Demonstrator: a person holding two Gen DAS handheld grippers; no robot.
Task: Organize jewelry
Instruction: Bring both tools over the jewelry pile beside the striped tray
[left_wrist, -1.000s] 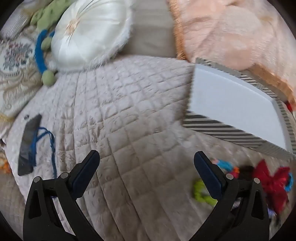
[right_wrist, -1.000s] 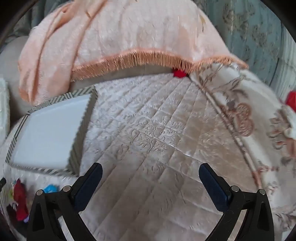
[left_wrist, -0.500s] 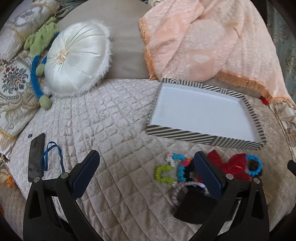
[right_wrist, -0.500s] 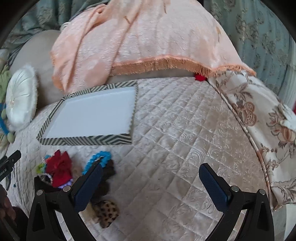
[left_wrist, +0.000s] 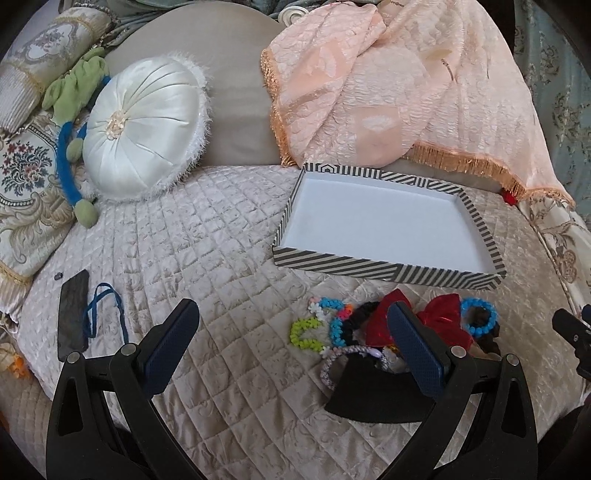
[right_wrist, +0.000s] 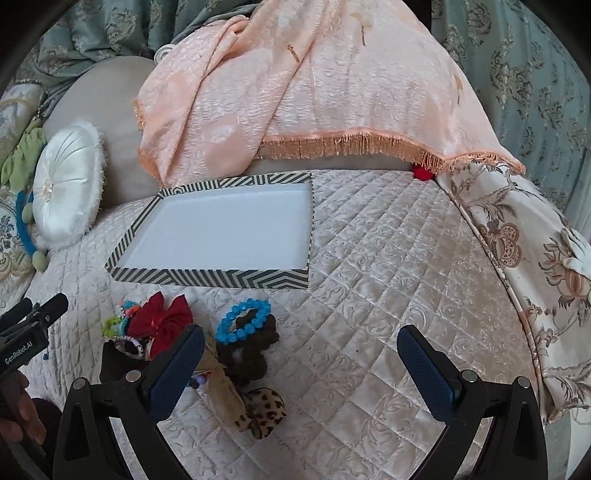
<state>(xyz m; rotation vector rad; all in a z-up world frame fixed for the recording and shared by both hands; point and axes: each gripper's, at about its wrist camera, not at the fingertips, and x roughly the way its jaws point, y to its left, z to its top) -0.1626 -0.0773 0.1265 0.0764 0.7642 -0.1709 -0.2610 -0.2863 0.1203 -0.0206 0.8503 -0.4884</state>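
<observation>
An empty striped box (left_wrist: 384, 268) with a white inside lies on the quilted bed; it also shows in the right wrist view (right_wrist: 207, 277). A pile of jewelry lies in front of it: a red bow (left_wrist: 443, 317) (right_wrist: 162, 317), a blue bead bracelet (left_wrist: 480, 320) (right_wrist: 242, 320), a green bracelet (left_wrist: 304, 334), a brown scrunchie (right_wrist: 247, 354), a leopard scrunchie (right_wrist: 264, 410) and a black pouch (left_wrist: 373, 391). My left gripper (left_wrist: 291, 343) is open and empty, left of the pile. My right gripper (right_wrist: 301, 367) is open and empty, right of the pile.
A white round cushion (left_wrist: 144, 129) and a peach fringed blanket (left_wrist: 388, 85) lie at the back. A black phone (left_wrist: 73, 314) with a blue cord (left_wrist: 105, 314) lies at the left. A patterned cushion (right_wrist: 524, 266) is at the right.
Both grippers have pulled back and up from the bed. The whole box and the jewelry pile have come into both views. Both grippers stay open.
</observation>
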